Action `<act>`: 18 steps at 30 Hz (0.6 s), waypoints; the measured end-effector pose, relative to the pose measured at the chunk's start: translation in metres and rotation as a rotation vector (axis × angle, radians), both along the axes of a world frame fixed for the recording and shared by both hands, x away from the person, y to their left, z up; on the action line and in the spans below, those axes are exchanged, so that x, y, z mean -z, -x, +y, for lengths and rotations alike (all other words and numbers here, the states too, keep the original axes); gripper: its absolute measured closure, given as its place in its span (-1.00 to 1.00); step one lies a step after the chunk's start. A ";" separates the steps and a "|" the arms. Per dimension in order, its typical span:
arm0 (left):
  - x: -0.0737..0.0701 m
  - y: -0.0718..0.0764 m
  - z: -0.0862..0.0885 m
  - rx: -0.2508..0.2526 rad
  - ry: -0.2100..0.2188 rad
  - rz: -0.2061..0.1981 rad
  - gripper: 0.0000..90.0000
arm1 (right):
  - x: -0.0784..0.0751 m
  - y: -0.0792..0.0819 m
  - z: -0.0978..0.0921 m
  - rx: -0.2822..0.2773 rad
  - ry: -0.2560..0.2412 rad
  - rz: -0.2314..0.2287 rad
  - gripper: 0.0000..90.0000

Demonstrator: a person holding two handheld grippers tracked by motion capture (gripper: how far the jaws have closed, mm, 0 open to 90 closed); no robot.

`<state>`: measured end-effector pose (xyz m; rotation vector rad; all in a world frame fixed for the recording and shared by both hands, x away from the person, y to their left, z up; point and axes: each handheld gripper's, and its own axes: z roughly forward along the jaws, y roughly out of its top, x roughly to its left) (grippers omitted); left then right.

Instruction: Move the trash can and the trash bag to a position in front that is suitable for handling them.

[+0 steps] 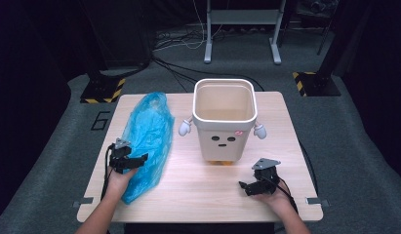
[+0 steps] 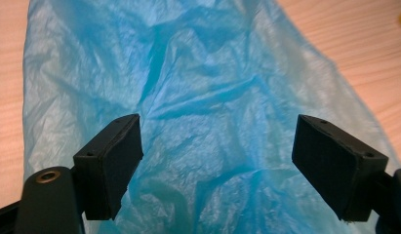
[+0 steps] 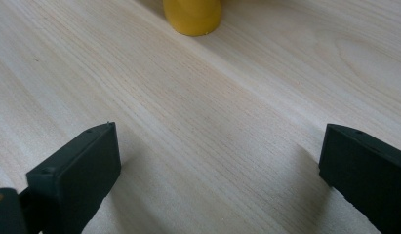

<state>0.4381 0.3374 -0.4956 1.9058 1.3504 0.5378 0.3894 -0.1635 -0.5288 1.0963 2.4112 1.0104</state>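
On the left half of the desk (image 1: 188, 190): one blue plastic bag (image 1: 147, 136), crumpled, lying lengthwise from the far edge toward the near edge. Left hand-held gripper (image 1: 134, 161) sits over the bag's near portion, jaws wide apart with nothing between them; from the left gripper view, the bag (image 2: 208, 97) spreads beneath and beyond both jaws. Whether the jaws touch the film cannot be told.

Centre of desk: one white bin (image 1: 225, 119) with a face, small arms and yellow feet, upright, just beside the bag.

Near right: right hand-held gripper (image 1: 250, 185), jaws apart over bare wood, one yellow foot (image 3: 192, 17) ahead of it, well apart from the bag.
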 end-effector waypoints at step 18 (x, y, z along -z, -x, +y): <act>-0.033 0.007 -0.012 0.279 0.048 -0.027 -0.19 | -0.016 -0.002 -0.012 0.045 -0.052 0.031 -0.18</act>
